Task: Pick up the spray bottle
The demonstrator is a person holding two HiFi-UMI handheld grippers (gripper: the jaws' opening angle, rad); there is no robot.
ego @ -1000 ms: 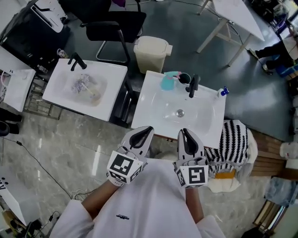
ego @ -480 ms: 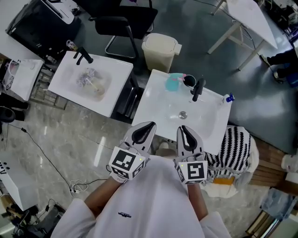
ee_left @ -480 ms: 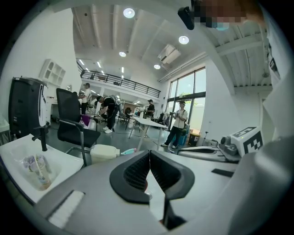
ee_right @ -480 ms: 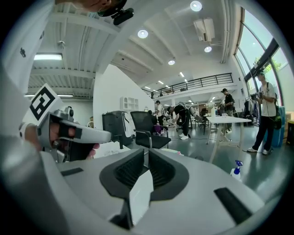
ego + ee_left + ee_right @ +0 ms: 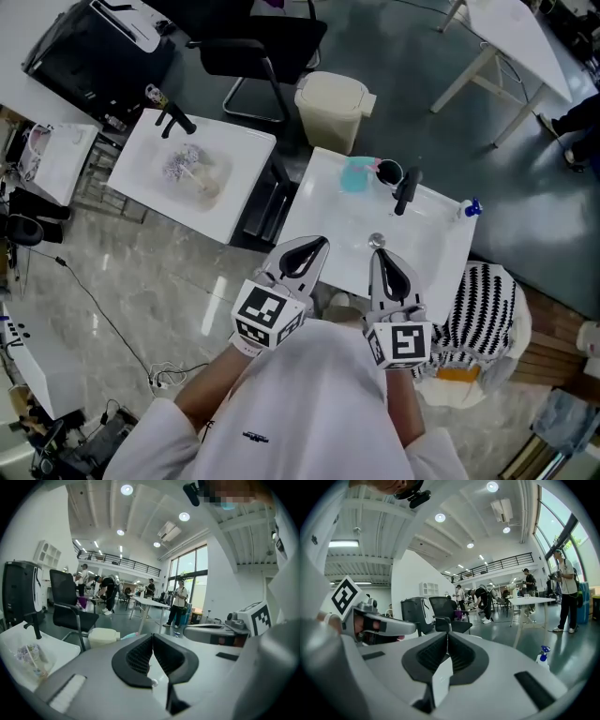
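The spray bottle (image 5: 472, 208), small and white with a blue head, stands upright on the far right corner of a white sink (image 5: 333, 220). In the right gripper view the spray bottle (image 5: 542, 656) shows low at the right, well ahead of the jaws. My left gripper (image 5: 319, 246) and right gripper (image 5: 378, 253) are held side by side at the sink's near edge, both pointing across it. The left gripper (image 5: 153, 639) has its black pads pressed together with nothing between them. The right gripper (image 5: 446, 637) is likewise shut and empty.
On the sink stand a black faucet (image 5: 406, 190), a teal cup (image 5: 356, 175) and a dark cup (image 5: 388, 172). A second sink (image 5: 230, 178) is at the left, a cream bin (image 5: 335, 98) and a black chair (image 5: 267, 56) behind. Striped cloth (image 5: 483, 305) lies at the right.
Both grippers have moved forward together, from short of the sink to its near edge. Both have stayed shut and empty.
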